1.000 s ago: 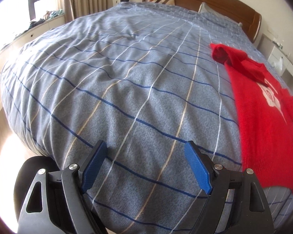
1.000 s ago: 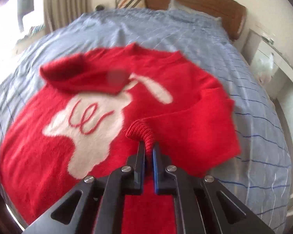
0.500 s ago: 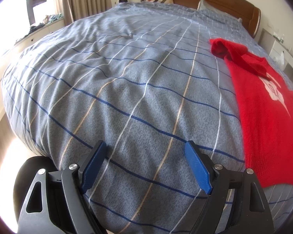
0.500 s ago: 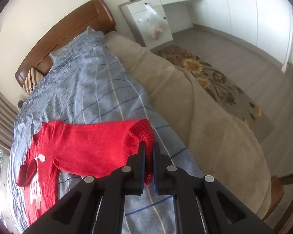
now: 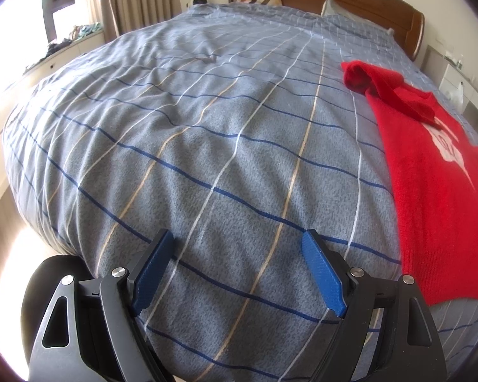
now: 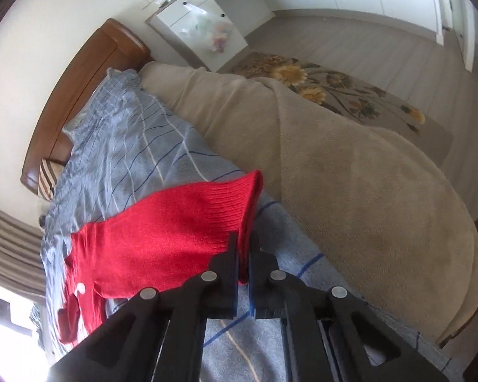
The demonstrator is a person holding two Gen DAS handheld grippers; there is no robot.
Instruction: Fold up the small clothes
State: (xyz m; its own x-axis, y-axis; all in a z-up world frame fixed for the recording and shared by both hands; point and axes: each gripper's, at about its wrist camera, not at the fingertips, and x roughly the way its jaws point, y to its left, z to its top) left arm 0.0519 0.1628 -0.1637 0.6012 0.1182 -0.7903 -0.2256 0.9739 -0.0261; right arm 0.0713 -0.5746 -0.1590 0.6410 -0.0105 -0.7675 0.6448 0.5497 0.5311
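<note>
Right gripper (image 6: 243, 248) pinches the sweater's (image 6: 162, 238) cuff, stretching the sleeve flat; left gripper (image 5: 239, 273) idles open, sweater at its two o'clock.

No text, label, brand or number can be read anywhere in the room. The sweater (image 5: 430, 172) has a white picture on its front, but it shows no letters. The plastic bag (image 6: 207, 30) hanging on the white cabinet is too blurred to show any print.
</note>
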